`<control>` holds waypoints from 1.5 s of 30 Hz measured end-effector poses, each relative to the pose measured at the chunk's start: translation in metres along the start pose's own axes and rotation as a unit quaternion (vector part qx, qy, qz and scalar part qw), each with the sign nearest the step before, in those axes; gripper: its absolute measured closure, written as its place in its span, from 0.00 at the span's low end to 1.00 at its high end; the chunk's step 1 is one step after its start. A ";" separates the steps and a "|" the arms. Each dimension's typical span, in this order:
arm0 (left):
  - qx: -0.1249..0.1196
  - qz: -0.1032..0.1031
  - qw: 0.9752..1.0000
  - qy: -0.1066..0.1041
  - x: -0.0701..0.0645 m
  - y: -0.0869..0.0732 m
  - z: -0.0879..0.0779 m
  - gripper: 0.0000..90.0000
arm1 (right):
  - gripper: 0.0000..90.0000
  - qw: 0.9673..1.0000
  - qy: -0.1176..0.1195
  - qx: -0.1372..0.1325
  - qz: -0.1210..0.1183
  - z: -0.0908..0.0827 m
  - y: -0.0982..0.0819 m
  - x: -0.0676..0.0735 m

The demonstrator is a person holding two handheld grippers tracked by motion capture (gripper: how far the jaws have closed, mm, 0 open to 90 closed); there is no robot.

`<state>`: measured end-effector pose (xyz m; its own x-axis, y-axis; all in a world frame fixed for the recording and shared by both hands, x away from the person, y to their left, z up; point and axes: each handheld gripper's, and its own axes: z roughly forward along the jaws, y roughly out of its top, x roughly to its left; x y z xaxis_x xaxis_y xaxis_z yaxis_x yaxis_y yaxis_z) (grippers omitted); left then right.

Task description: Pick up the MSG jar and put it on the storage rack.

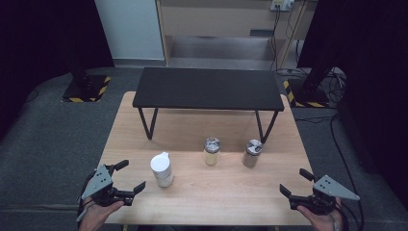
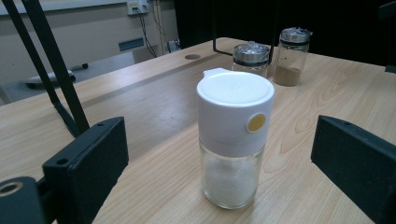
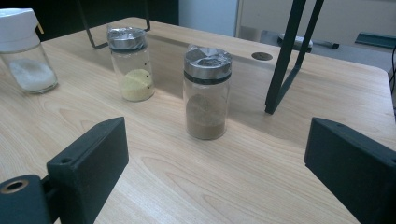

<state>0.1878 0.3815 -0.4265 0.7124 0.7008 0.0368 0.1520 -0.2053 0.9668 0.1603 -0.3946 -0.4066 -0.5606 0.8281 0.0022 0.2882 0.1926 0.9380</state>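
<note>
Three glass shakers stand on the wooden table (image 1: 216, 195). The white-capped one (image 1: 162, 169) (image 2: 233, 140) holds white grains and is nearest my left gripper (image 1: 131, 175), which is open at the table's front left, its jaws wide on either side of it without touching. A metal-lidded jar of yellow powder (image 1: 211, 151) (image 3: 133, 63) stands mid-table. A metal-lidded jar of brown powder (image 1: 252, 153) (image 3: 206, 93) stands to its right. My right gripper (image 1: 295, 182) is open at the front right, facing the brown jar from a short distance.
A low black shelf on thin metal legs (image 1: 208, 89) spans the far half of the table, its legs (image 1: 263, 126) just behind the jars. Beyond the table are grey floor, stands with striped bases (image 1: 86, 89) and cables.
</note>
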 end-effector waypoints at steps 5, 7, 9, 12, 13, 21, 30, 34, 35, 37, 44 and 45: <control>0.000 -0.001 1.000 0.002 -0.001 0.000 0.000 0.03 | 0.08 1.000 0.000 0.000 0.006 0.000 -0.001 -0.002; 0.001 -0.002 1.000 0.002 -0.001 0.000 0.000 0.03 | 0.08 1.000 0.004 -0.003 0.010 -0.001 -0.002 -0.004; 0.000 -0.001 1.000 0.001 -0.001 0.000 -0.001 0.03 | 0.08 1.000 0.005 -0.002 0.010 0.000 -0.002 -0.004; 0.002 0.000 1.000 -0.001 0.000 0.000 -0.001 0.03 | 0.08 1.000 0.004 0.001 0.010 -0.001 -0.001 -0.003; 0.002 0.000 1.000 -0.001 0.000 0.000 -0.001 0.03 | 0.08 1.000 0.005 0.000 0.009 -0.001 -0.001 -0.003; 0.000 -0.006 1.000 0.001 -0.001 0.000 -0.004 0.03 | 0.08 1.000 0.002 0.002 0.007 -0.003 -0.001 -0.001; 0.003 -0.006 1.000 0.007 -0.005 0.003 -0.008 0.03 | 0.08 1.000 0.004 0.003 0.011 -0.003 -0.001 -0.002; 0.006 -0.003 1.000 0.005 -0.005 0.006 -0.008 0.03 | 0.08 1.000 0.002 0.003 0.012 -0.003 -0.001 -0.002; 0.005 -0.005 1.000 0.004 -0.004 0.006 -0.008 0.02 | 0.08 1.000 0.002 0.003 0.013 -0.003 -0.001 -0.002; 0.006 -0.007 1.000 0.003 -0.004 0.008 -0.008 0.02 | 0.08 1.000 0.001 0.004 0.013 -0.003 -0.001 -0.002; 0.008 -0.012 1.000 -0.004 -0.002 0.016 -0.007 0.02 | 0.08 1.000 0.002 0.003 0.014 -0.003 -0.001 -0.002; 0.008 -0.012 1.000 -0.004 -0.002 0.016 -0.007 0.02 | 0.08 1.000 0.002 0.003 0.014 -0.003 -0.001 -0.002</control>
<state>0.1837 0.3819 -0.4092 0.7143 0.6997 0.0124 0.1798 -0.2006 0.9631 0.1586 -0.3981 -0.4068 -0.5554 0.8310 0.0296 0.3087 0.1730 0.9353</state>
